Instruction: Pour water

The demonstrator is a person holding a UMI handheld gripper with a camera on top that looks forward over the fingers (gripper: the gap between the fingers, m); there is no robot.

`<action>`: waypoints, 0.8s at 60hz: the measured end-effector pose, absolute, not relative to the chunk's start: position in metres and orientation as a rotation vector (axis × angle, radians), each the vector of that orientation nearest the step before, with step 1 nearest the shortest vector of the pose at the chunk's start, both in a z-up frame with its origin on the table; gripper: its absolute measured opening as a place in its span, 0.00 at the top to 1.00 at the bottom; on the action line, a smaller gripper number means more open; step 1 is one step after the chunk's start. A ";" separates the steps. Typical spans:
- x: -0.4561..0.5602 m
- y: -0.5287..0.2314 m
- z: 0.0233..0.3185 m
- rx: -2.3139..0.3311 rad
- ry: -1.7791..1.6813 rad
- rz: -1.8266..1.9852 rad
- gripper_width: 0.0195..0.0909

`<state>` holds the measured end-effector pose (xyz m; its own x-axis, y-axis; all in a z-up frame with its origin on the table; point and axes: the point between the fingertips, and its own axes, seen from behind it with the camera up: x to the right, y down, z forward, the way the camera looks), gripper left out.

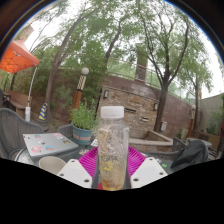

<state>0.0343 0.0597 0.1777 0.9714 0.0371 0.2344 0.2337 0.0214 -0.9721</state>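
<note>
Standing between the magenta-padded fingers point(90, 160) of the hand-held gripper point(112, 170), a clear plastic bottle with a white cap point(112, 148) looks pinched on both sides above an outdoor table point(50, 146), where a loose hold while tipping could let it slip and spill.

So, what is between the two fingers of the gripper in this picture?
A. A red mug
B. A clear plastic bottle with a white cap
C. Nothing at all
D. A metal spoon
B: a clear plastic bottle with a white cap stands upright between the pink pads of the gripper, on the table outdoors; whether the pads press on it cannot be seen.
</note>
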 end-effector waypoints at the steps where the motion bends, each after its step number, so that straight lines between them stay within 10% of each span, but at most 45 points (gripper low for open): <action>1: 0.036 0.061 0.169 -1.566 -0.178 -0.105 0.74; 19: 0.052 0.098 0.082 -1.720 -0.070 0.059 0.74; 34: 0.055 0.094 0.083 -1.692 -0.073 0.045 0.73; 42: 0.053 0.089 0.084 -1.725 -0.070 0.029 0.50; 48: 0.053 0.073 0.080 -1.789 -0.084 -0.012 0.08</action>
